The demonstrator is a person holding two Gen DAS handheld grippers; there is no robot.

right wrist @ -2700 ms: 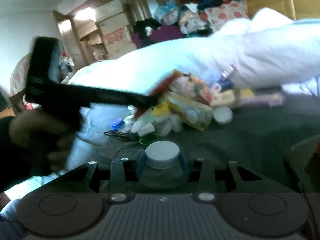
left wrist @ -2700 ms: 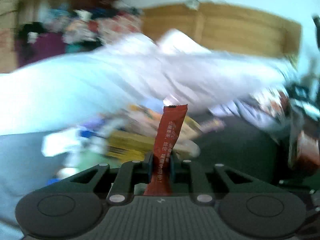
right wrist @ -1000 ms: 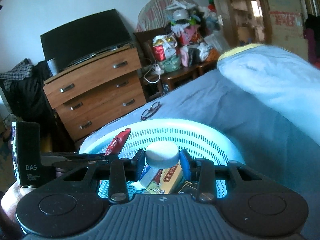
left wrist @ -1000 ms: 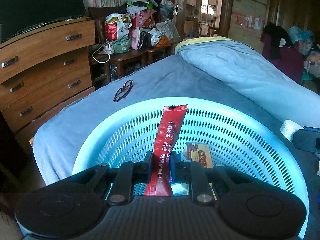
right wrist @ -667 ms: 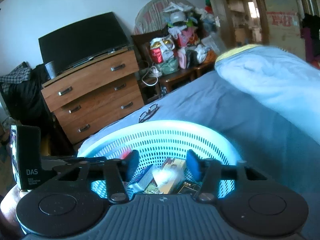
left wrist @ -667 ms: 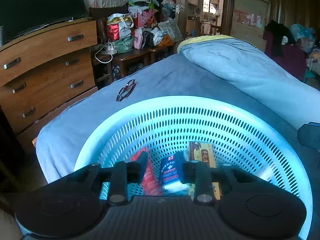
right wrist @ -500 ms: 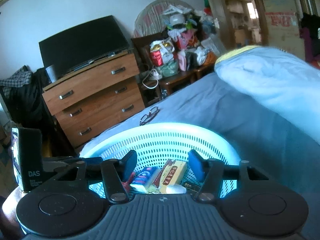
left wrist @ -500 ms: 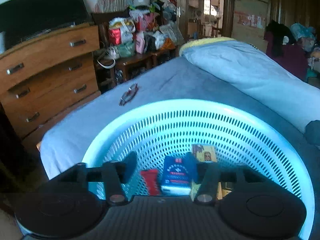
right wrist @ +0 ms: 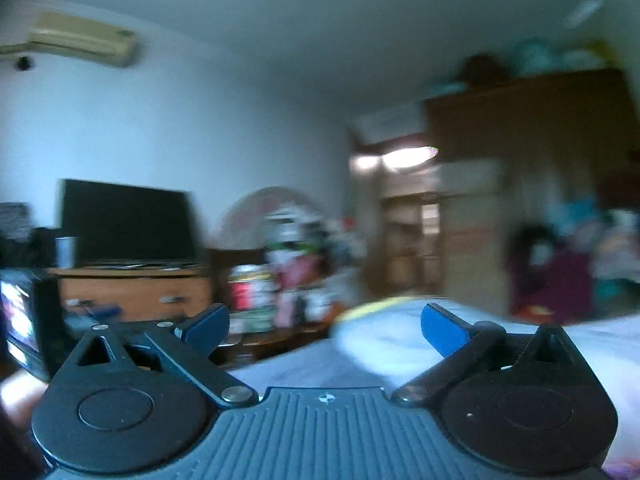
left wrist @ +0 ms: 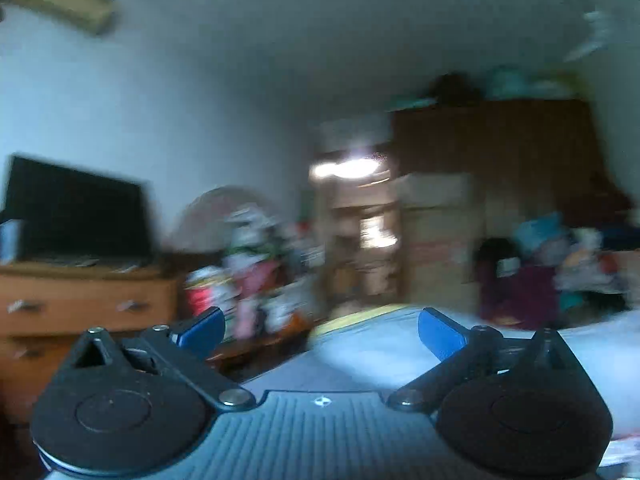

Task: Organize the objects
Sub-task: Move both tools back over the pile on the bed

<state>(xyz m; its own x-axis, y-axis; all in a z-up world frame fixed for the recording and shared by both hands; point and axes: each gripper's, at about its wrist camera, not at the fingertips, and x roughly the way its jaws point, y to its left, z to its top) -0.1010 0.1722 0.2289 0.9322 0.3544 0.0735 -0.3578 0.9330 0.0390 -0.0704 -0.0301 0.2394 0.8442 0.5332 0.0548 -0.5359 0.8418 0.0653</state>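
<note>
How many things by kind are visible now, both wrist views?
Claws: 2, left claw and right claw, both opening, nothing between them
Televisions: 1
Dressers: 1
Air conditioners: 1
Beds: 1
Total: 6

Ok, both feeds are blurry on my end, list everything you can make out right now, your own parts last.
television: one, black, on the dresser at left.
dresser: one, orange-brown wood with metal handles, under the television.
air conditioner: one, beige, high on the left wall.
cup: one, pale, on the dresser beside the television.
clutter pile: one heap, mixed red, pink and white, right of the dresser; items too blurred to name.
doorway: one, lit from above, centre back.
wardrobe: one, dark brown, right back, things piled on top.
bed: one, pale blue cover, in the foreground.
left tongs: black with blue pads, jaws opening, nothing between them.
right tongs: same build, jaws opening, nothing between them.
</note>
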